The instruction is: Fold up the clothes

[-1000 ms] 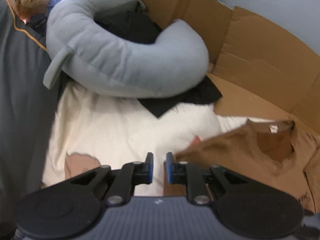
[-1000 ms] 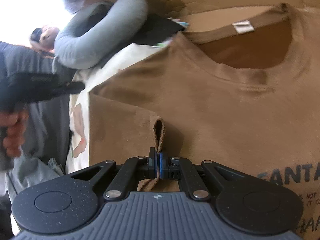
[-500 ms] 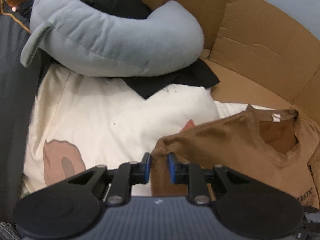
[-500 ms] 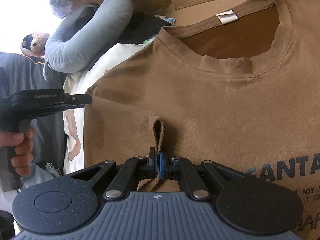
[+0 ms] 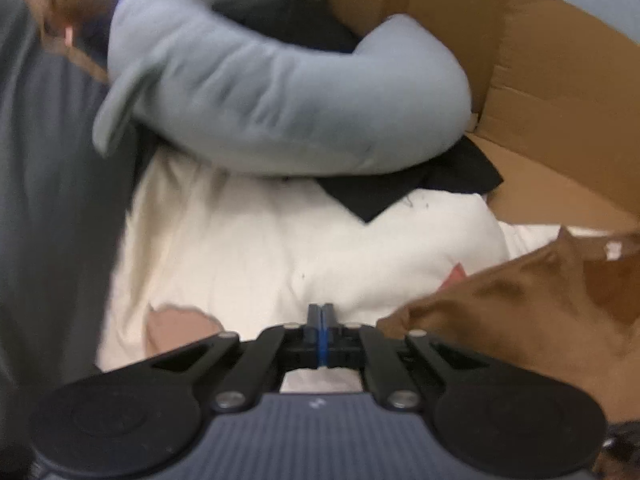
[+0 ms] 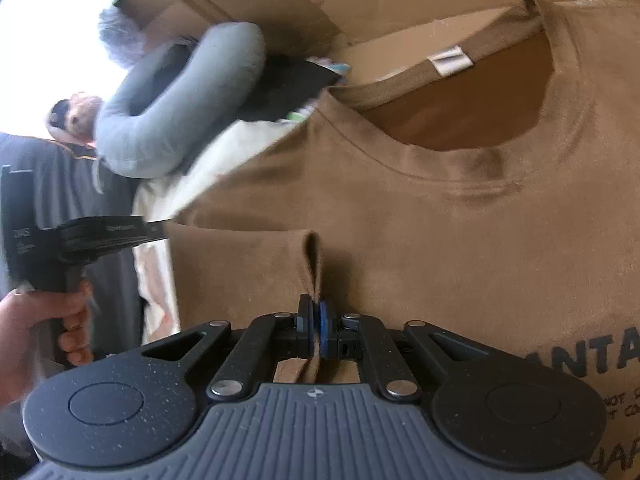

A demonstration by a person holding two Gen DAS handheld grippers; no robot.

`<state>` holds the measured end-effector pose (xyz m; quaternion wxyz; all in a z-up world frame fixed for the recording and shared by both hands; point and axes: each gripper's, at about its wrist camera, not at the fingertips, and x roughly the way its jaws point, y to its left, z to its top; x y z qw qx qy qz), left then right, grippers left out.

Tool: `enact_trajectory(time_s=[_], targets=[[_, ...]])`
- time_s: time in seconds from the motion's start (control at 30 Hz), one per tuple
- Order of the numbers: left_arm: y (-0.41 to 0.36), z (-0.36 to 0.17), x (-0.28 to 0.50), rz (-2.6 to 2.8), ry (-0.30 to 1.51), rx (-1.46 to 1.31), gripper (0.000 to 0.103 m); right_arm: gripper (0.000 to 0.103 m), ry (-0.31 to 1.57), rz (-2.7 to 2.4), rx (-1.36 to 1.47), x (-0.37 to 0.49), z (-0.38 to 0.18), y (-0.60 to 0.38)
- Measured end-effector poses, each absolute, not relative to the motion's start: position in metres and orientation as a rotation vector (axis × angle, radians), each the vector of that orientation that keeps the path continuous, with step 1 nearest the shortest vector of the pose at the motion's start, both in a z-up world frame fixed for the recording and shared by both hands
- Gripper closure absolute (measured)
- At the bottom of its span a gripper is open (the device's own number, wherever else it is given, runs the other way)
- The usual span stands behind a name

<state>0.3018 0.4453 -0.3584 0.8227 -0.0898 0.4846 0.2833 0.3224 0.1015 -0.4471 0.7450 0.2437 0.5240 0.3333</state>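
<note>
**Spotter:** What have your two tools got?

**Me:** The right tool (image 6: 316,320) is clenched on the shirt (image 6: 400,240). A small upright pleat of brown cloth runs between its pads, low on the sleeve side, below the collar (image 6: 460,168). I'd say pinching a pleat instead of a flat layer gives a hold that won't slide when I lift.

**Spotter:** And the left?

**Me:** The left tool (image 5: 320,320) has just been closing, and its pads now meet. In its own view I see no cloth between them. The shirt's edge lies just to its right, and the white cloth (image 5: 300,248) is underneath. From the right camera its tip sits at the shirt's outer corner, but I can't tell whether it caught a thread. I judge it missed.

**Spotter:** Where does the shirt lie?

**Me:** It is spread print side up, collar away from me. It lies partly on the white cloth and partly on the cardboard (image 5: 560,100), whose flaps stand behind it. A grey pillow (image 5: 280,112) rests on a black cloth (image 5: 420,184) further back, well clear of the fold.

**Spotter:** What's the plan?

**Me:** I need both corners of that side held before carrying it across, or the sleeve will drag and crumple. So the left tool probably has to reopen and take the edge again.
</note>
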Motion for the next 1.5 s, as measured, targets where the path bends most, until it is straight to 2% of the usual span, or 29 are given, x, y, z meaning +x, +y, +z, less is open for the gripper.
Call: enact_trajectory(time_s=[0.03, 0.1, 0.17, 0.23, 0.33, 1.0, 1.1, 1.17, 1.5], targets=[[0.450, -0.357, 0.300, 0.603, 1.028, -0.216, 0.096, 0.098, 1.161, 0.733, 0.550, 0.322, -0.450, 0.099], [0.445, -0.351, 0.294, 0.595, 1.005, -0.199, 0.093, 0.079, 1.160, 0.735, 0.567, 0.319, -0.452, 0.095], [0.440, -0.347, 0.288, 0.565, 1.003, -0.212, 0.093, 0.068, 1.160, 0.741, 0.585, 0.316, -0.454, 0.093], [0.433, -0.344, 0.281, 0.541, 0.999, -0.219, 0.092, 0.068, 1.165, 0.746, 0.601, 0.313, -0.457, 0.092], [0.420, -0.344, 0.265, 0.506, 0.994, -0.265, 0.082, 0.068, 1.185, 0.756, 0.618, 0.308, -0.459, 0.092], [0.351, -0.369, 0.149, 0.460, 1.026, -0.352, 0.082, 0.068, 1.287, 0.805, 0.637, 0.254, -0.472, 0.095], [0.341, -0.375, 0.138, 0.452, 1.028, -0.340, 0.077, 0.068, 1.298, 0.807, 0.639, 0.243, -0.473, 0.096], [0.336, -0.378, 0.134, 0.447, 1.033, -0.319, 0.067, 0.068, 1.304, 0.809, 0.634, 0.239, -0.473, 0.098], [0.331, -0.397, 0.131, 0.439, 1.070, -0.237, 0.067, 0.069, 1.345, 0.835, 0.641, 0.233, -0.472, 0.109]])
